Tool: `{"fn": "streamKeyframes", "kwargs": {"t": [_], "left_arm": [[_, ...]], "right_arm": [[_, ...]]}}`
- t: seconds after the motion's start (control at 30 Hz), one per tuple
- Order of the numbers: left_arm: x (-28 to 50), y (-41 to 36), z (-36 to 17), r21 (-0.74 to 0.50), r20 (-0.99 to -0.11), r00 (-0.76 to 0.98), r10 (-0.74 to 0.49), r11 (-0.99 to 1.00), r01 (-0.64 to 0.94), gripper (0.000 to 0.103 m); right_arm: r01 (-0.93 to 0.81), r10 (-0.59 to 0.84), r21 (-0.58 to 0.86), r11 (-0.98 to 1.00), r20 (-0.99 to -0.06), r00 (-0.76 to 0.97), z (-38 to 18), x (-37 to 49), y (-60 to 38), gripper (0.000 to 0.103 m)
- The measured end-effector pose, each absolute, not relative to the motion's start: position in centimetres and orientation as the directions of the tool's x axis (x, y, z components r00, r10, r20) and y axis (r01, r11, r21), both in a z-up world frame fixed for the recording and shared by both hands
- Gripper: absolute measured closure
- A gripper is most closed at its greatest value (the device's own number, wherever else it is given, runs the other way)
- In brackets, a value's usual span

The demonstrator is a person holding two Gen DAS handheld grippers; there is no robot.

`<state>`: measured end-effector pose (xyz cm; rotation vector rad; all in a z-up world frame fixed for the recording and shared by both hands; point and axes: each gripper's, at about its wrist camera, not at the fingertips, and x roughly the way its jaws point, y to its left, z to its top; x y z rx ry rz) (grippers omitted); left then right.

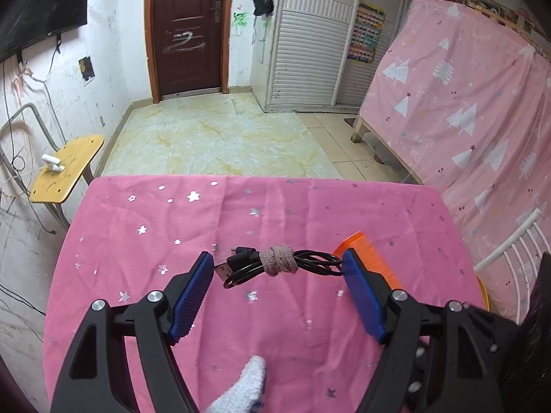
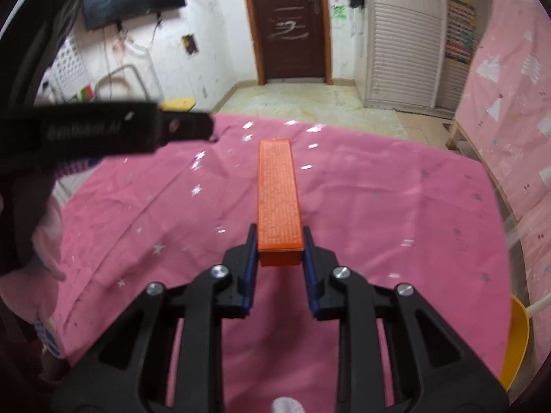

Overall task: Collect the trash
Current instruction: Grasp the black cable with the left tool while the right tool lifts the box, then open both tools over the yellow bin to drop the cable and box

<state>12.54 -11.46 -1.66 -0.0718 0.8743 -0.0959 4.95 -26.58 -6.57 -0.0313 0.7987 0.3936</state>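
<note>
A coiled black USB cable (image 1: 275, 264), tied with a pinkish band, lies on the pink star-print cloth (image 1: 172, 227). My left gripper (image 1: 277, 263) is open, its blue pads (image 1: 193, 292) on either side of the cable, just above it. My right gripper (image 2: 279, 241) is shut on the near end of a long orange brush (image 2: 278, 192), held out over the cloth (image 2: 396, 206). The brush bristles also show in the left wrist view (image 1: 370, 254), behind the right pad. The left gripper's black body (image 2: 103, 130) shows blurred at the left of the right wrist view.
A yellow stool (image 1: 65, 172) with a white part on it stands left of the table. A yellow dustpan edge (image 2: 515, 340) shows at the table's right. A pink-covered bed frame (image 1: 465, 103) is at right. A door and tiled floor lie beyond.
</note>
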Motion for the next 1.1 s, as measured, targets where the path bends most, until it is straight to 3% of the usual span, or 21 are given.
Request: {"fn": "streamKeyframes", "kwargs": {"t": [0.47, 0.7, 1.1], "left_arm": [[10.1, -23.8, 0.1, -0.023, -0.748, 0.643, -0.168, 0.973, 0.228, 0.035], [8.6, -30.9, -0.1, -0.056, -0.744, 0.615, -0.261, 0.941, 0.332, 0.035], [7.3, -40.5, -1.9, -0.102, -0.745, 0.541, -0.39, 0.868, 0.486, 0.035]], "right_arm": [[-0.054, 0.162, 0.192, 0.98, -0.61, 0.776, -5.0, 1.3, -42.2, 0.081], [0.115, 0.017, 0.175, 0.978, -0.612, 0.791, -6.1, -1.1, -49.5, 0.081], [0.243, -0.076, 0.181, 0.953, -0.633, 0.77, -8.5, -2.7, -55.0, 0.08]]}}
